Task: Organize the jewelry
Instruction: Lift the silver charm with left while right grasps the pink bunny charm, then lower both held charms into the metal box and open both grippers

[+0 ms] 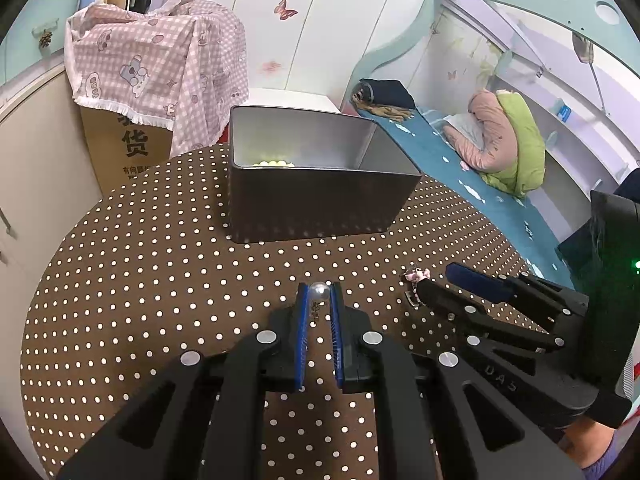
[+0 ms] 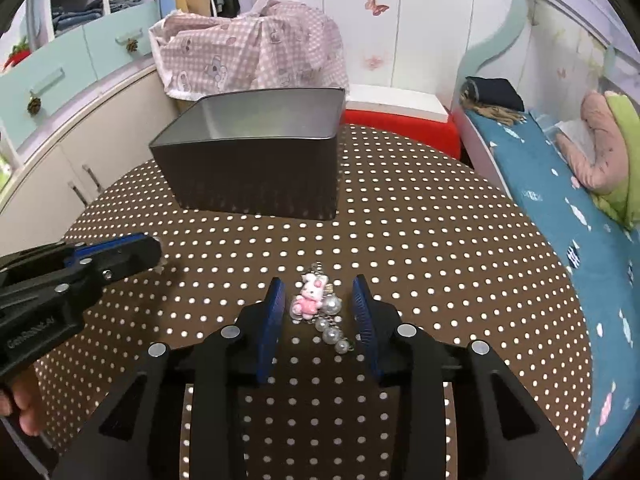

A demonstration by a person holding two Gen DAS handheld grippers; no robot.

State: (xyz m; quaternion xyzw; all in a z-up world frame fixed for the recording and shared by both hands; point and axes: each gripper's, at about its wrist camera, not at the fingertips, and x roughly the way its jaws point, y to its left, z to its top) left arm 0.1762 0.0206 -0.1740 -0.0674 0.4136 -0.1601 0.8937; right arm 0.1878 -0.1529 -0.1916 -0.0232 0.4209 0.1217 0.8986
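My left gripper (image 1: 319, 292) is shut on a pearl bead piece (image 1: 319, 290) pinched at its fingertips, low over the dotted table; it also shows in the right wrist view (image 2: 154, 254). My right gripper (image 2: 319, 290) is open, its fingers on either side of a pink-and-white cat charm (image 2: 311, 295) with a string of pearls (image 2: 332, 328) lying on the table. That charm shows in the left wrist view (image 1: 416, 276) by the right gripper (image 1: 436, 280). A grey metal box (image 1: 316, 200) stands at the far middle of the table with pale yellow beads (image 1: 272, 163) inside.
The round table (image 2: 440, 240) has a brown cloth with white dots. A cardboard box under a pink checked cloth (image 1: 156, 68) stands behind it on the left. A bed with a blue sheet (image 1: 480, 184) runs along the right. A red stool (image 2: 400, 128) stands behind the table.
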